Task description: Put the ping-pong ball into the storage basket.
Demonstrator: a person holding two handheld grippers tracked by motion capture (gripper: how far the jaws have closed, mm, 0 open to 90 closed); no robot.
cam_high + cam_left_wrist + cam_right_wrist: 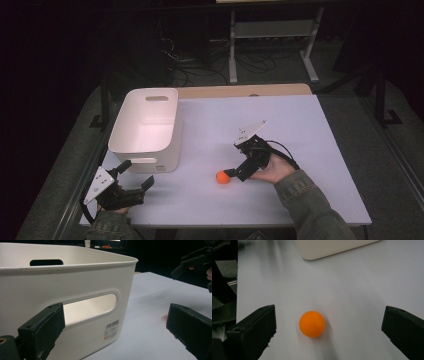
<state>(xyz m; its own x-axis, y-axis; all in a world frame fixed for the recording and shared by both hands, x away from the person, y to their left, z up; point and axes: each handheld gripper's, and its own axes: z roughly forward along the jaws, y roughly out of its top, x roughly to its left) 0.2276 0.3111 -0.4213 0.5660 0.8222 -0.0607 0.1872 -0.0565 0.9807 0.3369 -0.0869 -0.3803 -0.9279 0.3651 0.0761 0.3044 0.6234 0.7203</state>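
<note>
Right tongs (pixel 329 332) spread wide around orange ball (pixel 312 324), untouched; left tongs (pixel 115 335) wide, empty.

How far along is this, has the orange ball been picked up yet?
Not yet. The orange ball lies on the white table, between the open jaws of the right hand-held gripper, which have not closed on it. The white bin looks empty, so nothing seems done. The left hand-held gripper is open beside the bin's near wall. Likely left: grasp the ball, lift it and perhaps drop it in the bin.
</note>
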